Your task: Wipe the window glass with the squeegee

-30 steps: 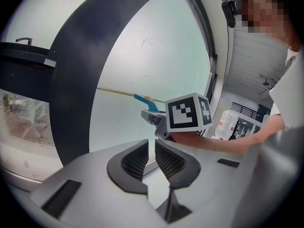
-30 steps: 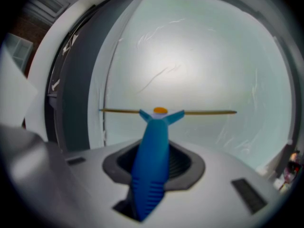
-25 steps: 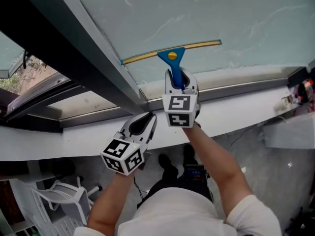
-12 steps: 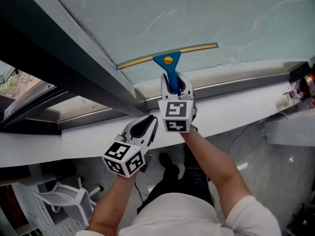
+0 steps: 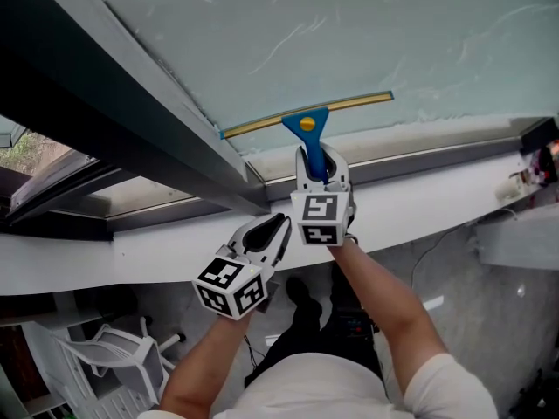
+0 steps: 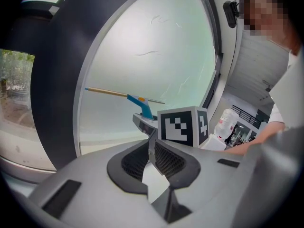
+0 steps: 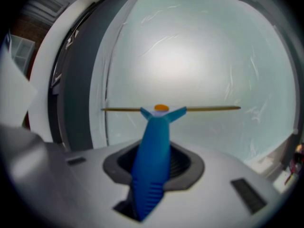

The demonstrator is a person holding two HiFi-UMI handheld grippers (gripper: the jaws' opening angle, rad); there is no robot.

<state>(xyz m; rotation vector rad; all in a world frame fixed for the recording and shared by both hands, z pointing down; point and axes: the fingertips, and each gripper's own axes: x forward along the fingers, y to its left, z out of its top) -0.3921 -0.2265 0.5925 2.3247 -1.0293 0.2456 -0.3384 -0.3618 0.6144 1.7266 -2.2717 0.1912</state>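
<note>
**Squeegee blade lies crosswise low on the pane, handle clamped in the right gripper**

The right gripper (image 5: pixel 316 159) is closed on the blue handle of the squeegee (image 5: pixel 307 130). Its jaws have just been closing further, with the handle between them. In the right gripper view the handle (image 7: pixel 154 146) rises straight out from between the jaws and narrows towards the window glass (image 7: pixel 190 51), so the tool points directly ahead of the gripper and slightly up.

At the far end, the handle widens into a fork with an orange button. The thin yellowish blade crosses there at a right angle. The blade's long axis runs side to side in front of the gripper, reaching out about equally to either side of the handle. It looks level in the right gripper view. In the head view it is a little tilted, with its right end higher.

The blade rests on the lower part of the glass (image 5: pixel 367 33). Its left end is at the edge of the dark window frame (image 5: pixel 131 120). The pale sill (image 5: pixel 419 195) lies just beneath the right gripper.

The left gripper (image 5: pixel 278 226) hangs just beside and below the right one, to its left. Its jaws are pressed together (image 6: pixel 151 158) with nothing between them. In the left gripper view the squeegee (image 6: pixel 142 106) stands ahead, just to the left of the right gripper's marker cube.
</note>
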